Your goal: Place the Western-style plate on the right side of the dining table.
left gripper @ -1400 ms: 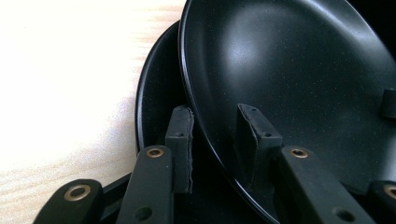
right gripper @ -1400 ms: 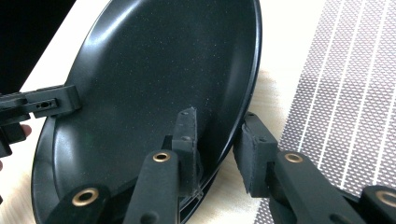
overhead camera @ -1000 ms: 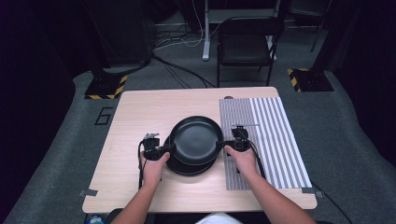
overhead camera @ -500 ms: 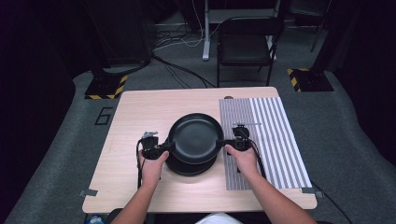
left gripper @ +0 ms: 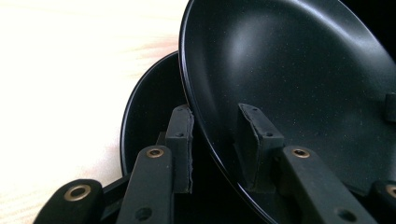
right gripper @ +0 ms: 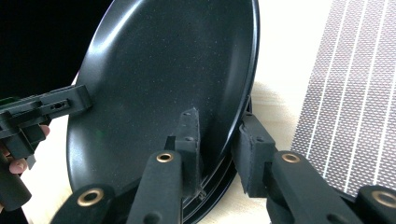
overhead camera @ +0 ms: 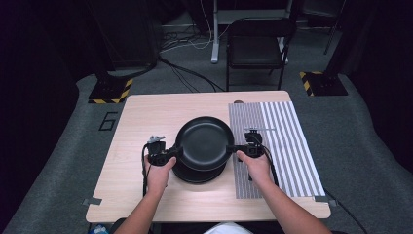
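Top matte black round plate [overhead camera: 204, 141] sits mid-table, slightly toward the person's edge, raised off the black plate stack [overhead camera: 197, 174] under it; the lower rim shows below its near edge. In the left gripper view the top plate [left gripper: 299, 79] tilts up off the lower plate [left gripper: 144, 116], with a clear gap between them on that side.

Left gripper [overhead camera: 176, 152] clamps the top plate's left rim: one pad [left gripper: 180, 144] under the rim, the other pad [left gripper: 254, 140] on the inner face, jaws narrowed to the rim's thickness. Right gripper [overhead camera: 233, 147] pinches the opposite rim the same way, one pad [right gripper: 189, 140] on the inner face and the other [right gripper: 252, 154] behind the edge, jaws about as closed as they go. Left hand [overhead camera: 159, 170] and right hand [overhead camera: 255, 163] are level with each other across the plate.

Clearance: bare light wood tabletop [overhead camera: 146, 122] to the left and behind the plates. To the right, a grey-and-white striped mat [overhead camera: 277, 141] runs from far edge to near edge; its left border lies just under the right gripper, and the stack stops just beside it. The table's near edge is close behind the forearms, with tape tabs at both near corners.

Room: dark, grey carpet floor [overhead camera: 73, 161], black folding chair [overhead camera: 255, 46] past the far edge, two yellow-black striped stand bases [overhead camera: 109, 90] on either side, cables on the floor.

Plate finish: matte, finely speckled, shallow dish, thin raised rim, soft highlight on the inner slope.
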A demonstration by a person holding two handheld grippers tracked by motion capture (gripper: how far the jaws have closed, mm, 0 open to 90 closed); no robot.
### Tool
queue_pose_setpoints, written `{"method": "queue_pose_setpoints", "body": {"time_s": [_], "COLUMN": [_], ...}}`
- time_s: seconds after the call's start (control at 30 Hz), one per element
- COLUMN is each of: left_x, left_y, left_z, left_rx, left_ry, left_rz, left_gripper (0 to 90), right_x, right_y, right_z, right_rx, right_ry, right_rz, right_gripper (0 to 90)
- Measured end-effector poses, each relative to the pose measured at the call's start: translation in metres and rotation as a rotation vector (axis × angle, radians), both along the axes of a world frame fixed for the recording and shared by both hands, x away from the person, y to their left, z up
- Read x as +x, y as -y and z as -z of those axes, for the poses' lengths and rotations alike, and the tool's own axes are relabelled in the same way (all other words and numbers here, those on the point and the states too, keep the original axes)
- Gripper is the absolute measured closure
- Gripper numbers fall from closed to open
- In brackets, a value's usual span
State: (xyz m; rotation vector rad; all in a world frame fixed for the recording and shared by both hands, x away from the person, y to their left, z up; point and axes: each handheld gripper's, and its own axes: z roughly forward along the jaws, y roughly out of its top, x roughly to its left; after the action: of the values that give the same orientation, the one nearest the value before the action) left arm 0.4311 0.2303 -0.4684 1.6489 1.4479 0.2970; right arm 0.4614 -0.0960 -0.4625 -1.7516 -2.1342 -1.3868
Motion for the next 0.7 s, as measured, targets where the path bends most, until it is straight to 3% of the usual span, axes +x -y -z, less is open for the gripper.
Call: {"method": "queue_pose_setpoints", "body": {"time_s": [0.7], "left_x": [0.005], "left_y": [0.015], "left_z": [-0.023], "left_rx": [0.029], "left_ry": [0.031], "left_rz": [0.035], "left_gripper": [67.1], "right_x": [-0.006], "right_y": [0.016], "right_z": [-0.015], "right_rx": [0.032], "right_ry": [0.017], "right_rz": [0.016], "right_gripper": [72.4]}}
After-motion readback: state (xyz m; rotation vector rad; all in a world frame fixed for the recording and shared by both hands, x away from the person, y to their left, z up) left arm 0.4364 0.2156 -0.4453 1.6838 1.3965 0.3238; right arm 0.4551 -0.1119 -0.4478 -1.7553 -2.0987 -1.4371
